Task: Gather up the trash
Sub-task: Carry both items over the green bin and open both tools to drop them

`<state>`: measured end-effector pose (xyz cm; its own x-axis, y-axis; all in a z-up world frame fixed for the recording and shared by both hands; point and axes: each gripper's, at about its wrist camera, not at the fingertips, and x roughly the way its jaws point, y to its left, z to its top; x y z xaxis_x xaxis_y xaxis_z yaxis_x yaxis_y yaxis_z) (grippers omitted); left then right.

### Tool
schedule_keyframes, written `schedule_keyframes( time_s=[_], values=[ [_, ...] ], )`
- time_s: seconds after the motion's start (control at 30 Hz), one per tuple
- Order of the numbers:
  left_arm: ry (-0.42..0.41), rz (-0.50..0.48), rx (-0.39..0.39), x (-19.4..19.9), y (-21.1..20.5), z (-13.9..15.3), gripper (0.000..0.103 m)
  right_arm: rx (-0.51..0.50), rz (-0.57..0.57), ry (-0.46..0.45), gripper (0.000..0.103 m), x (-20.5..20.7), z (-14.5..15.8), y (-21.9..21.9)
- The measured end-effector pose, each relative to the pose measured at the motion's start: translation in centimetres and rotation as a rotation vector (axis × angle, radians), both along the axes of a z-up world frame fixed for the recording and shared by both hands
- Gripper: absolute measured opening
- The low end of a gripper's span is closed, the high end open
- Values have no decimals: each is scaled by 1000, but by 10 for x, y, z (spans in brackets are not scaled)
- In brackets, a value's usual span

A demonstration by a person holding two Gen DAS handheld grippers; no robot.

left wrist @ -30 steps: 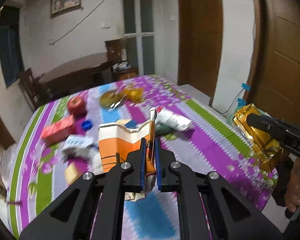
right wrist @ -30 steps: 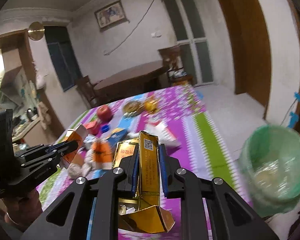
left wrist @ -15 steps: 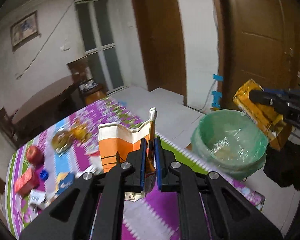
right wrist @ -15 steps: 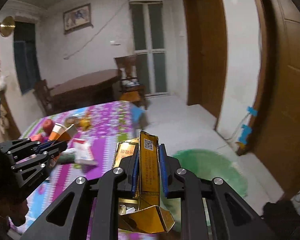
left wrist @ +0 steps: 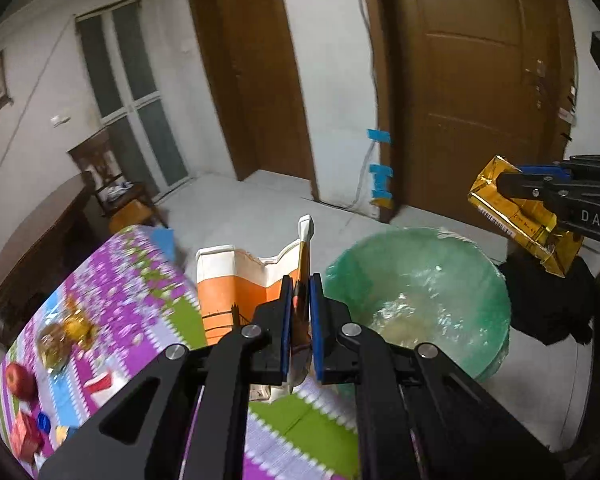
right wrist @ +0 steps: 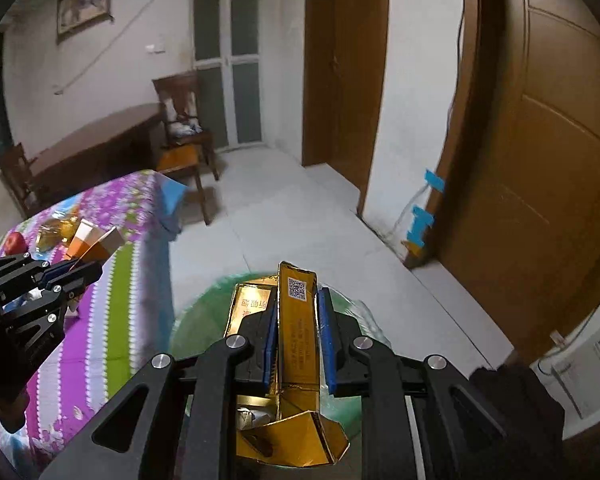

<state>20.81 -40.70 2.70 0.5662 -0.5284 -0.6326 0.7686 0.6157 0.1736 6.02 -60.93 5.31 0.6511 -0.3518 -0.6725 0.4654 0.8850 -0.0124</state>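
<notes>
- The left tongs [left wrist: 299, 320] are clenched on the torn edge of an orange-and-white carton [left wrist: 236, 280], which stands upright between the blue pads [left wrist: 286, 320]; the carton hangs over the counter's edge, with the bin at its 3 o'clock.
- The right tongs [right wrist: 298, 340] grip a flattened gold carton [right wrist: 296, 320] with a QR code near its top; it is held directly above the bin's opening.
- In the left wrist view the gold carton [left wrist: 516, 216] hangs at 1 o'clock of the bin, above its far rim.
- The green-lined trash bin [left wrist: 416, 300] sits on the floor just beside the counter, with crumpled scraps inside.
- The counter [left wrist: 140, 308], under a purple floral cloth with green and blue stripes, lies at 9 o'clock of the left tongs.
- On it, far off at 8 o'clock, are a red apple [left wrist: 18, 376], a red box [left wrist: 26, 436], a blue cap [left wrist: 44, 422] and shiny yellow wrappers [left wrist: 66, 330].
</notes>
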Motion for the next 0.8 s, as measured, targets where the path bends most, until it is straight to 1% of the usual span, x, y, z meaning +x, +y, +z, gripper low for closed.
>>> schedule_keyframes(
  time_s=[0.1,0.17,0.27,0.33,0.37,0.53,0.6,0.67,0.73,0.77,0.8],
  values=[
    [2,-30,22,3,-19,-5,7,27,-14,38,20,3,-8,-14],
    [11,-50,31,5,-29,-8,7,42,-20,64,19,6,-15,-15],
    [66,-114,47,12,-46,-15,7,68,-29,104,19,19,-28,-21],
    [101,-138,61,19,-57,-20,7,91,-38,126,19,23,-35,-28],
    [118,-150,64,20,-61,-22,7,99,-41,133,19,24,-38,-22],
    [217,-218,73,26,-78,-38,7,147,-55,173,19,38,-57,-27],
    [240,-233,78,26,-82,-43,7,171,-59,186,19,42,-65,-29],
    [238,-244,88,24,-84,-48,7,179,-61,192,19,46,-73,-30],
    [256,-259,94,24,-88,-54,8,183,-65,193,20,49,-79,-31],
    [269,-263,107,25,-91,-58,12,183,-74,194,21,51,-83,-32],
    [270,-252,121,26,-93,-59,32,179,-82,192,31,52,-87,-32]
  ],
)
